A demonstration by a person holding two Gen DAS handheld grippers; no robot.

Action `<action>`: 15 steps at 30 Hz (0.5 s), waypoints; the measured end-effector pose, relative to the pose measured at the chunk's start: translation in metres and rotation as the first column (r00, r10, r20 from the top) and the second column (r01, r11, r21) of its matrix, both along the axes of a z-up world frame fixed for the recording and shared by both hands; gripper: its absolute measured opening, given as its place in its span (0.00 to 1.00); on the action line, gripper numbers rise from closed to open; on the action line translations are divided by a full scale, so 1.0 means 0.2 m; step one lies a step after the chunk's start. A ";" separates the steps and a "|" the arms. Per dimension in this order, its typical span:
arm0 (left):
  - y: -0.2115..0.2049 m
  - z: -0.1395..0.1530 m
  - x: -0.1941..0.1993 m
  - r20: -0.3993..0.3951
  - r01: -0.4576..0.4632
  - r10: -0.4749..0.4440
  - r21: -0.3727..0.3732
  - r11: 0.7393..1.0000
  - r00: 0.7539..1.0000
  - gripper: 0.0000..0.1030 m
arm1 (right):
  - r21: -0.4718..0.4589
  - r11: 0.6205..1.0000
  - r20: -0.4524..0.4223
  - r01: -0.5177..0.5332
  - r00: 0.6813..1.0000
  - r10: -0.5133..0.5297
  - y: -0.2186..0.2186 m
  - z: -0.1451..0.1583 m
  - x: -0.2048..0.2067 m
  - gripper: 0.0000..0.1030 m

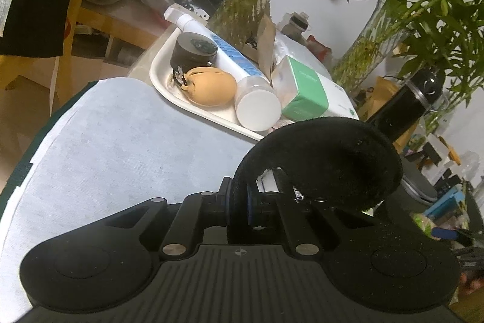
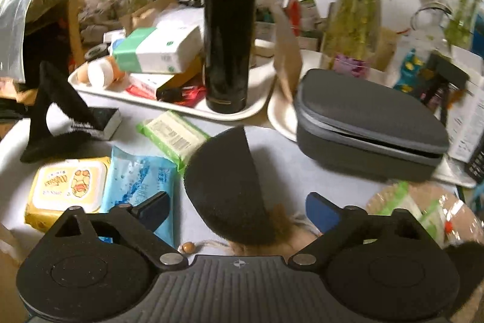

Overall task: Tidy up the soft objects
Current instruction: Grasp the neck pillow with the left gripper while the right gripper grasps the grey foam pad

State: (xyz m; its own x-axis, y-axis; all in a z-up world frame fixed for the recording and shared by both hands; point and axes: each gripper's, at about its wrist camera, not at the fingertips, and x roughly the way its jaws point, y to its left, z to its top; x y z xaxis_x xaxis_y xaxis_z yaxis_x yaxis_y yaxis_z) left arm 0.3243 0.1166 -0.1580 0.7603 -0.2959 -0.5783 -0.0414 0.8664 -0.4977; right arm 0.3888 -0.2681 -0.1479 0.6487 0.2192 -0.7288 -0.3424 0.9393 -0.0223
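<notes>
My left gripper [image 1: 242, 203] is shut on a black fuzzy band [image 1: 326, 159]. The band arches up and to the right above the pale blue cloth [image 1: 121, 147]. In the right wrist view the same band [image 2: 48, 111] stands at the far left. My right gripper [image 2: 236, 212] is open. A dark half-round foam pad [image 2: 224, 183] lies between its fingers [image 2: 151, 209], and both pads stand clear of it. A brown furry piece [image 2: 282, 221] with a string and a wooden bead [image 2: 187, 247] sticks out from under the pad.
Yellow [image 2: 69, 189], blue [image 2: 139, 180] and green [image 2: 172, 135] wipe packs lie left of the pad. Behind it a white tray [image 2: 257, 108] holds a black flask [image 2: 228, 29] and boxes. A grey zip case [image 2: 369, 126] sits at right. A tan pouch [image 1: 211, 87] lies in the tray [image 1: 160, 80].
</notes>
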 end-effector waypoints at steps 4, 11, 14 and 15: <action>0.00 0.00 0.01 0.000 0.006 -0.006 -0.007 1.000 1.000 0.09 | -0.025 0.998 -0.008 -0.050 0.999 0.050 0.05 -0.04 0.05 0.88; -0.02 0.01 0.01 0.004 0.017 -0.017 0.010 1.000 1.000 0.09 | -0.172 0.974 -0.040 -0.145 0.989 0.140 0.20 -0.14 0.12 0.64; -0.01 0.01 0.01 0.003 0.017 -0.017 0.000 1.000 1.000 0.09 | -0.206 0.966 -0.025 -0.154 0.988 0.152 0.22 -0.14 0.11 0.62; -0.01 0.01 0.01 0.003 0.018 -0.018 0.002 1.000 1.000 0.09 | -0.206 0.968 -0.016 -0.147 0.989 0.147 0.21 -0.12 0.11 0.62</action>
